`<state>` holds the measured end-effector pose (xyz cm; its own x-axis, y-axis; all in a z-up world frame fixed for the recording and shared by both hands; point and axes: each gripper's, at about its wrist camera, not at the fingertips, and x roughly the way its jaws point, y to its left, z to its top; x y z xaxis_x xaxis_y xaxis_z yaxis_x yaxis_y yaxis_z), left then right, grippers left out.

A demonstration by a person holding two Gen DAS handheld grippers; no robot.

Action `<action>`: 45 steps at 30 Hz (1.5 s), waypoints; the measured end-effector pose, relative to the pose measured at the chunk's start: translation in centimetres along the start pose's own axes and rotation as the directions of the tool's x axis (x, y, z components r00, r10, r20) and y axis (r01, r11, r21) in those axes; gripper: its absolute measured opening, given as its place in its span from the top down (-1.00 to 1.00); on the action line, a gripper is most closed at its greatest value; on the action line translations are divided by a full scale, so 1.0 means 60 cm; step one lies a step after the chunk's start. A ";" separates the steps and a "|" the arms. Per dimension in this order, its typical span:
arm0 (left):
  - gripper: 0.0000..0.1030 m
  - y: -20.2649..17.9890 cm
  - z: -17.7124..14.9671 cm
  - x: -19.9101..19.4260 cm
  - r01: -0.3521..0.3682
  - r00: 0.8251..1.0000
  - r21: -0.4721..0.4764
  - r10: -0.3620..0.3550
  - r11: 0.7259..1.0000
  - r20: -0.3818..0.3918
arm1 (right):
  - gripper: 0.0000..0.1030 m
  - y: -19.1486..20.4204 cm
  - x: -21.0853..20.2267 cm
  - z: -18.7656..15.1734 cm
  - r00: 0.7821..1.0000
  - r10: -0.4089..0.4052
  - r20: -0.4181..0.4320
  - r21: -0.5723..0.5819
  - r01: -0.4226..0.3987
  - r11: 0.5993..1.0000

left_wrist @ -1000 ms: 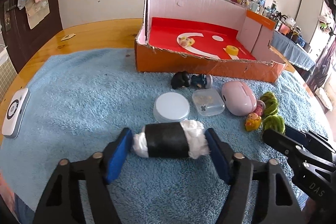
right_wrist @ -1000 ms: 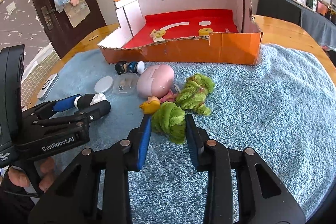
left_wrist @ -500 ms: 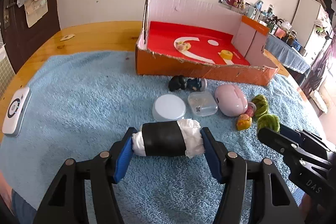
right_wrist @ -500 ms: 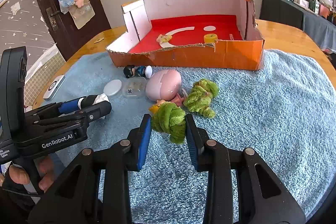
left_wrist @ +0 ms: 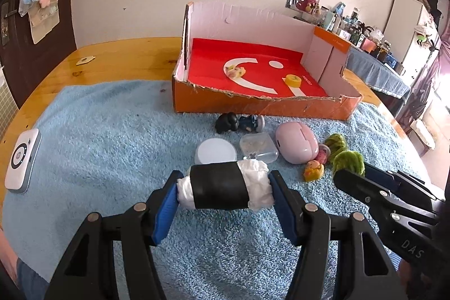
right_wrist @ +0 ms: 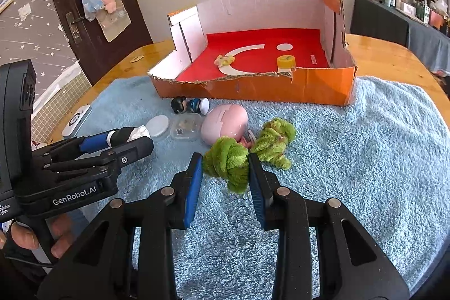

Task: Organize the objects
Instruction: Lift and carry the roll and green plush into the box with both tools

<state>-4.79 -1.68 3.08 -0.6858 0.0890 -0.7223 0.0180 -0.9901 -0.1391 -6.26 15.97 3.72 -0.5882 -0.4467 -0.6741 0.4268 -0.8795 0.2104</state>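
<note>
My left gripper (left_wrist: 223, 194) is shut on a black-and-white roll (left_wrist: 222, 187) and holds it above the blue towel (left_wrist: 98, 137). My right gripper (right_wrist: 226, 173) is shut on a green plush toy (right_wrist: 227, 159), lifted off the towel. An orange cardboard box (left_wrist: 253, 103) with a red floor stands at the back; a small yellow toy (left_wrist: 236, 70) and a yellow tape roll (left_wrist: 292, 80) lie inside. The left gripper and roll also show in the right wrist view (right_wrist: 126, 135).
On the towel lie a second green plush (right_wrist: 277, 141), a pink egg-shaped case (left_wrist: 295, 141), a clear plastic box (left_wrist: 257, 146), a white round lid (left_wrist: 216, 153), a dark figurine (left_wrist: 239, 122) and a small yellow figure (left_wrist: 313, 170). A white device (left_wrist: 21, 156) lies at the left edge.
Both grippers have risen and drawn back with their loads: the roll and the green plush sit higher above the towel, and the box looks farther off.
</note>
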 end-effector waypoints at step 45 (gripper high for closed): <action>-0.24 -0.024 0.108 0.017 0.032 0.998 0.055 -0.035 0.998 0.055 | 0.40 -0.024 -0.001 0.100 0.997 0.000 0.081 -0.020 0.001 1.000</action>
<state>-10.23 -0.88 6.92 -0.7251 0.1170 -0.6787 -0.0436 -0.9913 -0.1244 -10.97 16.27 7.74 -0.6419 -0.4588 -0.6144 0.4400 -0.8766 0.1949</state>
